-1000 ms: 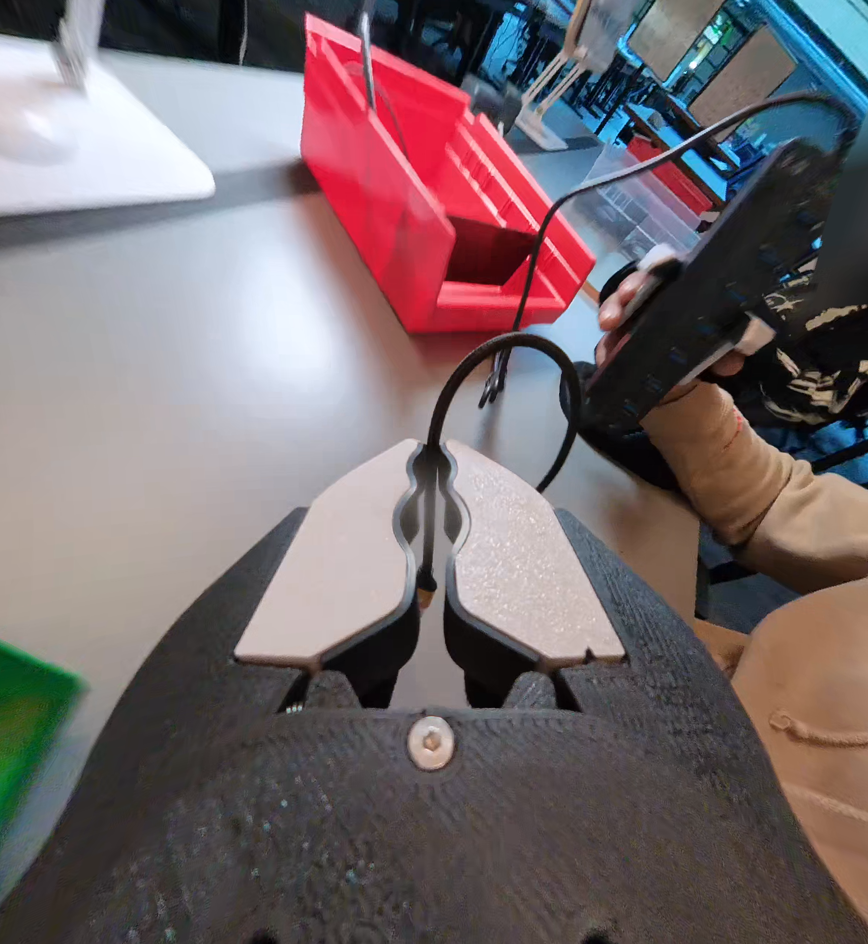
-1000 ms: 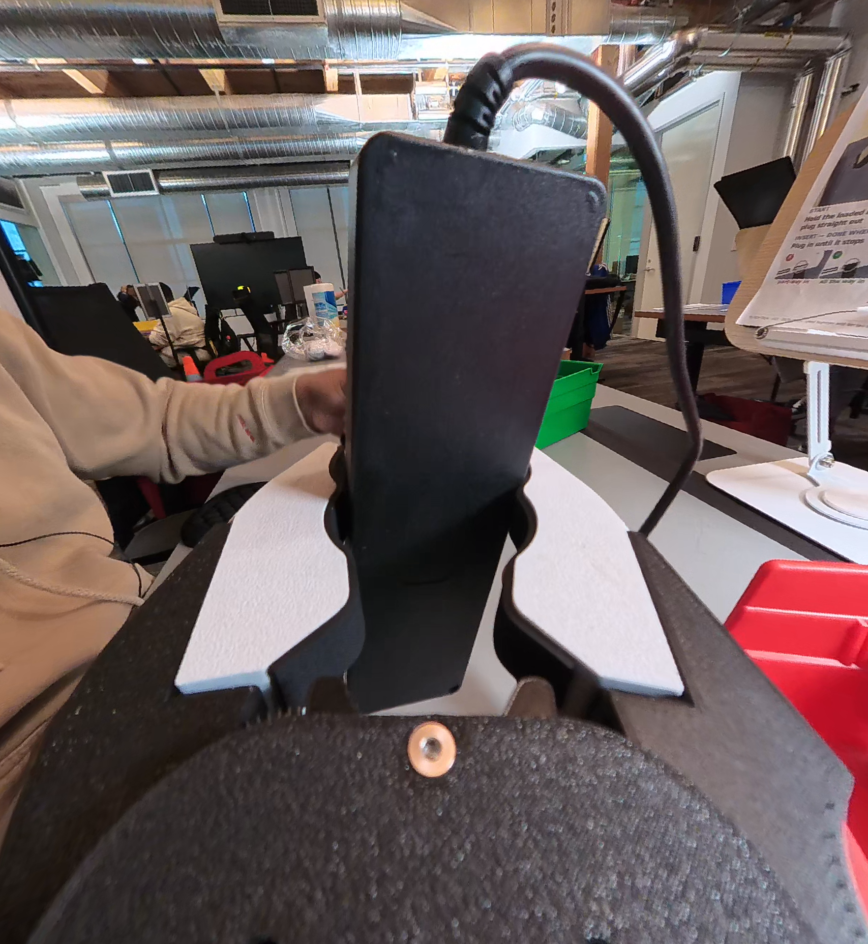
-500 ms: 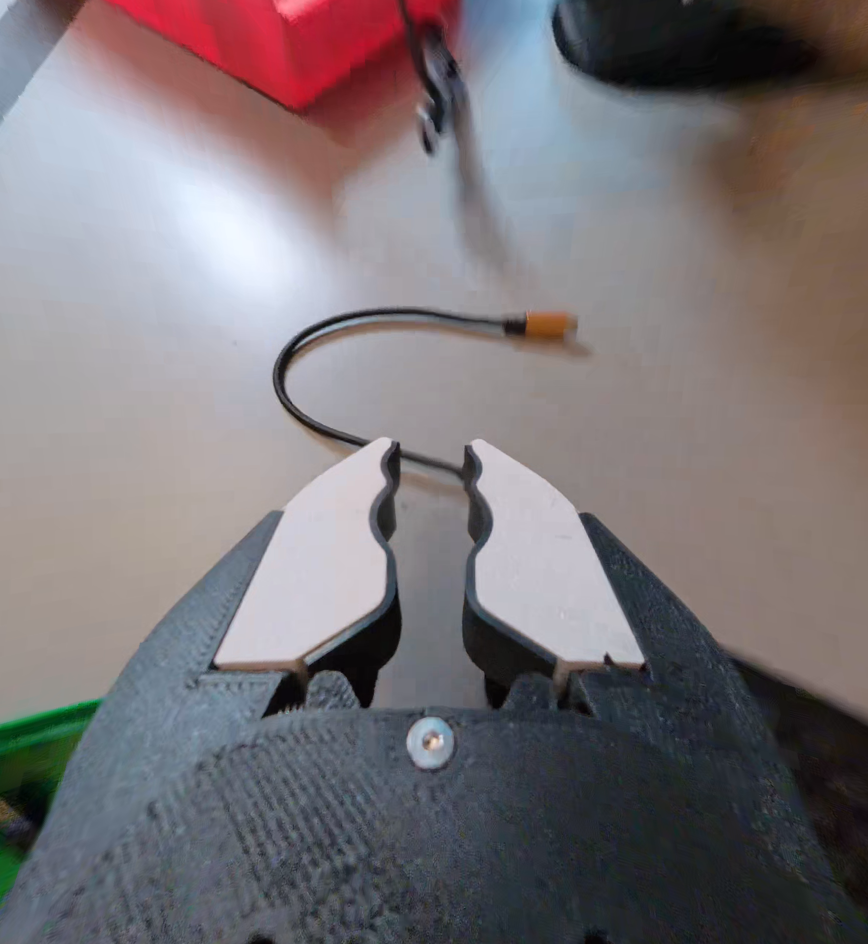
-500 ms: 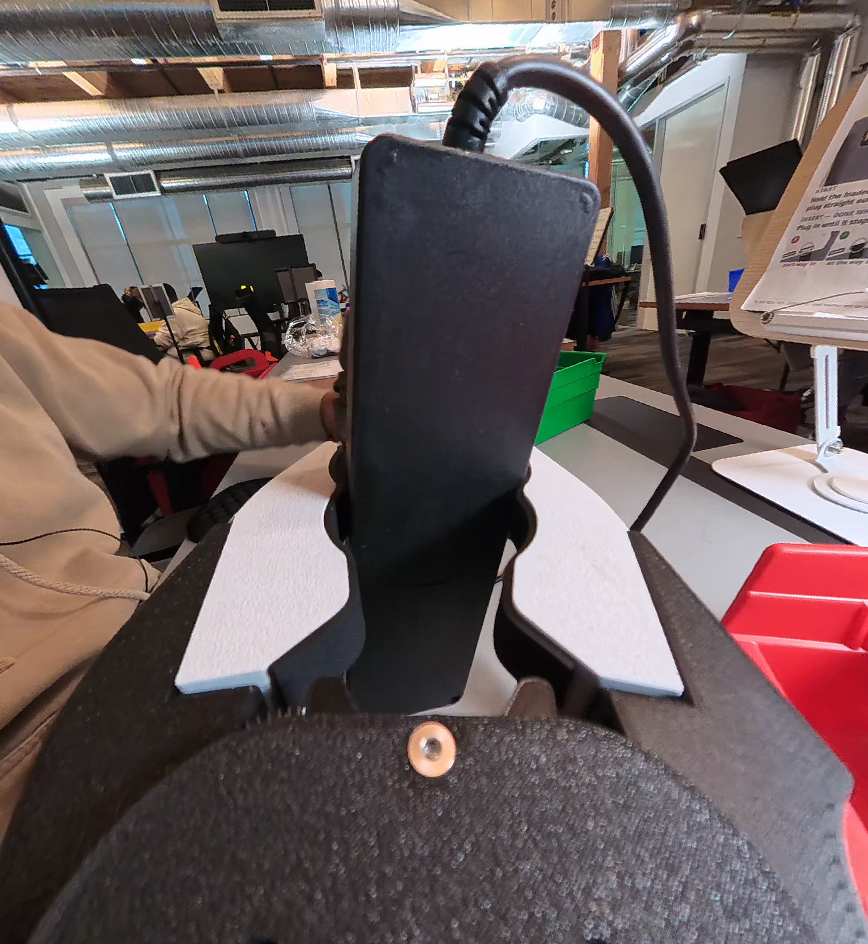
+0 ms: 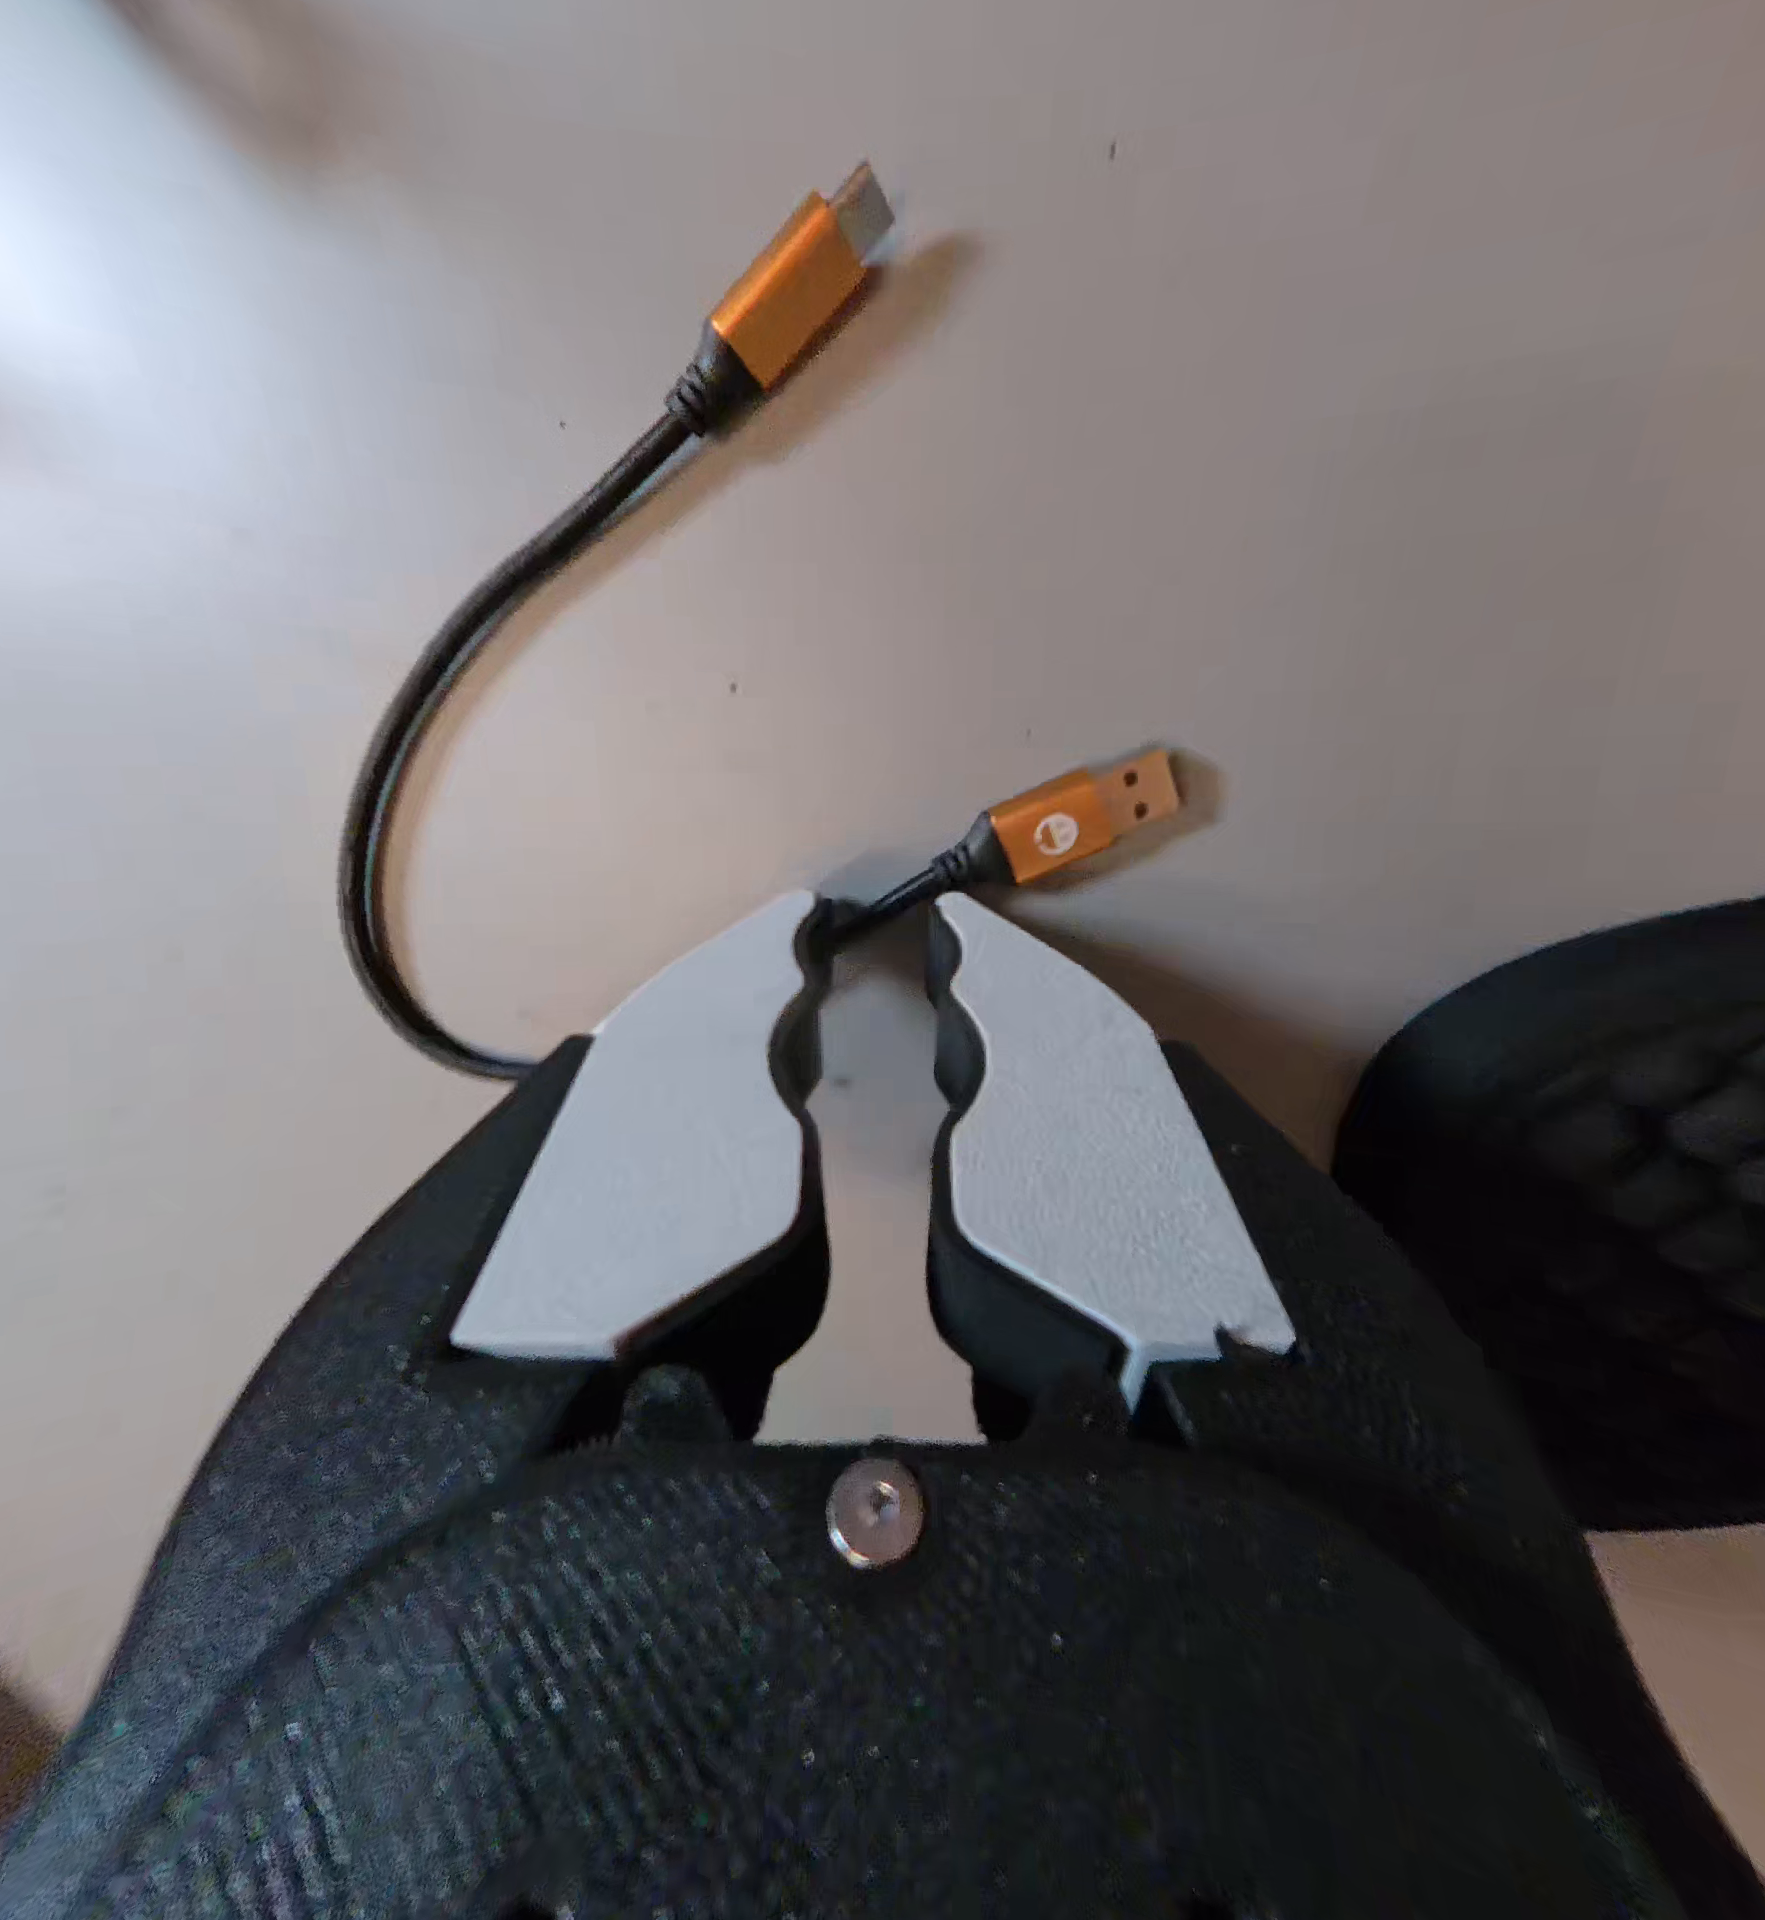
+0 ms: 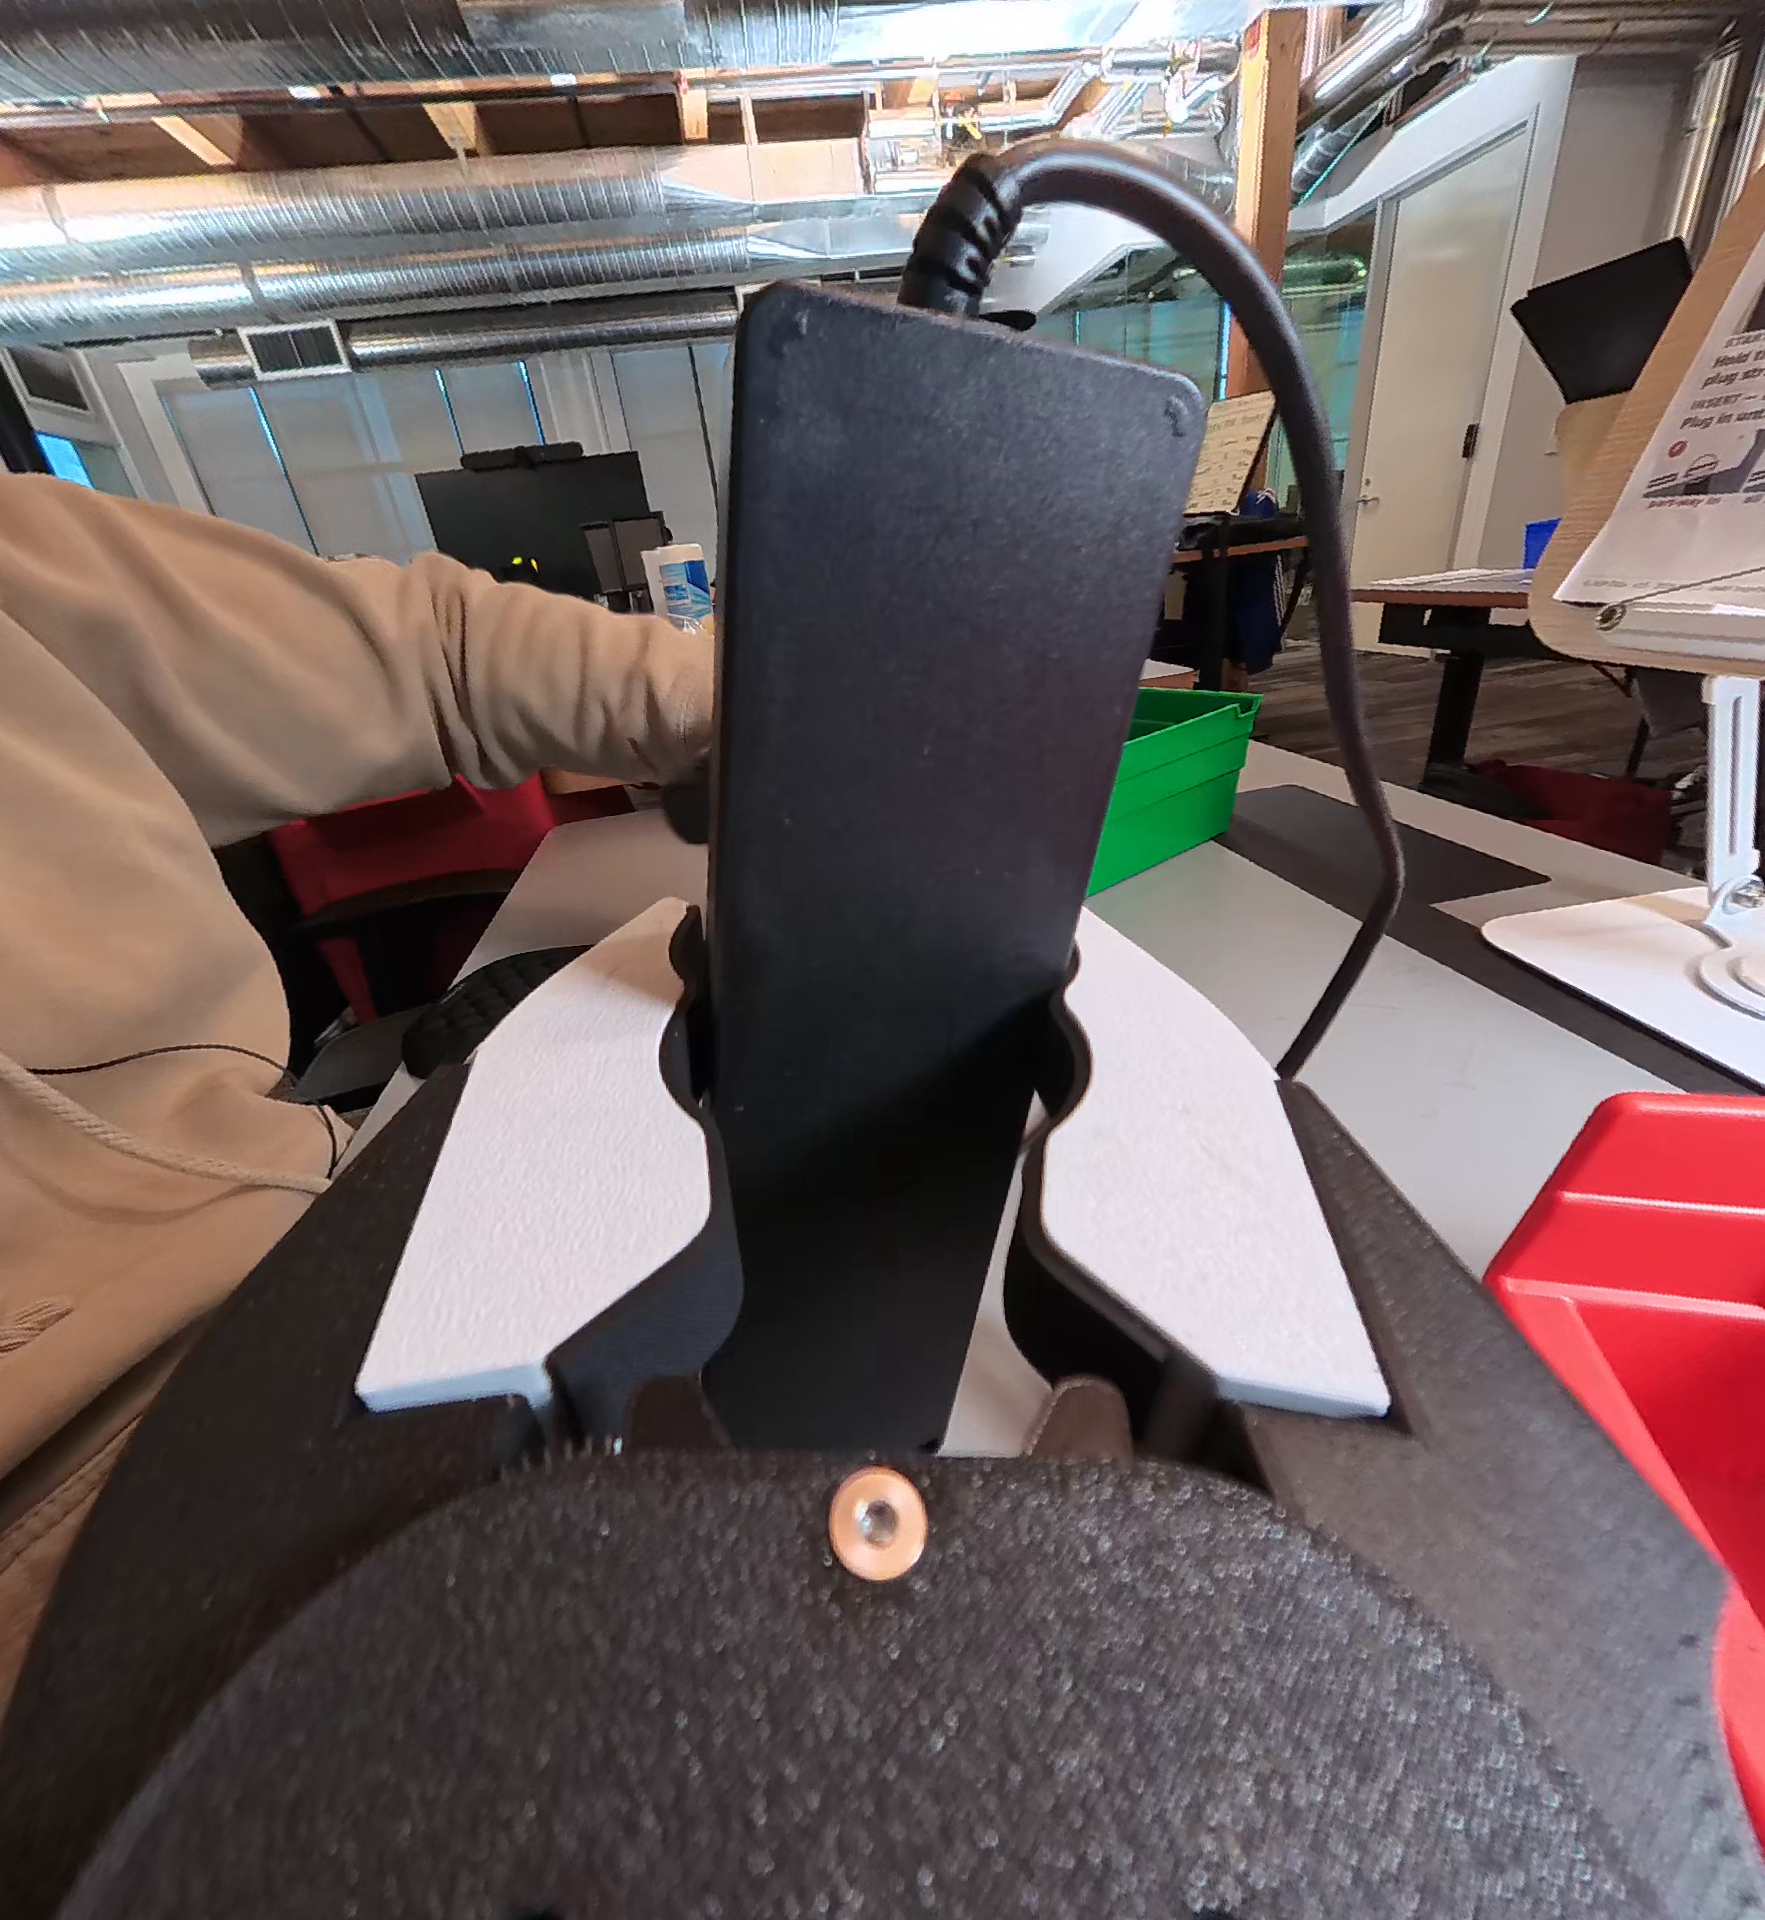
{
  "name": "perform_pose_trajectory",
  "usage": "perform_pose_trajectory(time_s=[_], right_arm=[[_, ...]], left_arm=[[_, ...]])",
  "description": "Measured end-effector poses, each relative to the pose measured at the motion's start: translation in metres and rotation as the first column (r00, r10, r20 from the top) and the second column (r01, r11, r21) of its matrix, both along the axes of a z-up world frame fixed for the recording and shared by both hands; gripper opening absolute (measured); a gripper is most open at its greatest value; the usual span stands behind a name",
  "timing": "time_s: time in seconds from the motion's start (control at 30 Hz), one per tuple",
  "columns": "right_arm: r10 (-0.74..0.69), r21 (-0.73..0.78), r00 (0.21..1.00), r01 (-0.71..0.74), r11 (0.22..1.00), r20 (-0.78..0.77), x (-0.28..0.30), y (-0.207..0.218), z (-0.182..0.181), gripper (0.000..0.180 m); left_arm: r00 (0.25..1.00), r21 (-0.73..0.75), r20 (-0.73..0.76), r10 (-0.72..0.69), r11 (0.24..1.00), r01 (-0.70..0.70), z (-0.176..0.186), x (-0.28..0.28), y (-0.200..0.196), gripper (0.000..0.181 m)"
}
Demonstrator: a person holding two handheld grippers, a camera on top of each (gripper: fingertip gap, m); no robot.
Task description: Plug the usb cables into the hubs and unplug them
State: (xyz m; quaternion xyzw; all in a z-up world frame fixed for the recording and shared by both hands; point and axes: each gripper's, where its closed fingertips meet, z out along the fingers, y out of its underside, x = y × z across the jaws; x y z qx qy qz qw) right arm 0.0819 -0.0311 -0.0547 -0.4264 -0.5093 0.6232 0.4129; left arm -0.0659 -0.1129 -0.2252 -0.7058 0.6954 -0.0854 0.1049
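- The table (image 5: 1273, 468), pale grey, fills the left wrist view, seen from steeply above; the right wrist view looks level across it to a red bin (image 6: 1688, 1403), a green bin (image 6: 1179, 769) and a white stand (image 6: 1730, 831).
- A person's tan sleeve (image 6: 338, 675) reaches forward, shown only in the right wrist view.
- The right gripper (image 6: 878, 987) points upward, its jaws pressed against the flat black hub (image 6: 930, 779), whose own cord (image 6: 1314, 582) arcs over the top.
- The left gripper (image 5: 873, 914) tilts down at the table, jaws slightly parted, not clamping anything.
- The usb cable (image 5: 410, 790) lies curled on the table, one orange plug (image 5: 1075, 821) just past the fingertips, the other orange plug (image 5: 795, 281) farther out.
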Motion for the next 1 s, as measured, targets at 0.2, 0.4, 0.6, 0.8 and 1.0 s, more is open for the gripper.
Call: perform_pose_trajectory(time_s=[0.2,0.4,0.6,0.8,1.0], right_arm=[[-0.01,-0.013,1.0,0.009,1.0,-0.014,0.002,0.003,0.003,0.062],[-0.01,-0.038,1.0,0.009,0.999,-0.028,0.004,0.006,0.005,0.062],[0.002,-0.035,1.0,-0.003,0.999,-0.027,0.003,0.004,0.004,0.062],[0.019,-0.038,0.999,-0.02,0.999,-0.038,0.004,0.002,0.005,0.061],[0.084,-0.064,0.993,-0.09,0.994,-0.087,0.009,-0.005,0.012,0.061]], left_arm=[[0.898,-0.161,0.247,0.364,0.929,-0.332,0.001,0.029,0.008,0.005],[0.737,-0.234,0.453,0.501,0.865,-0.444,0.008,0.044,0.006,0.004],[0.741,-0.141,0.489,0.46,0.88,-0.453,0.011,0.045,0.007,0.008],[0.789,-0.089,0.442,0.427,0.896,-0.435,0.009,0.056,0.009,0.023],[0.827,-0.051,0.386,0.409,0.905,-0.423,0.001,0.061,0.015,0.017]])
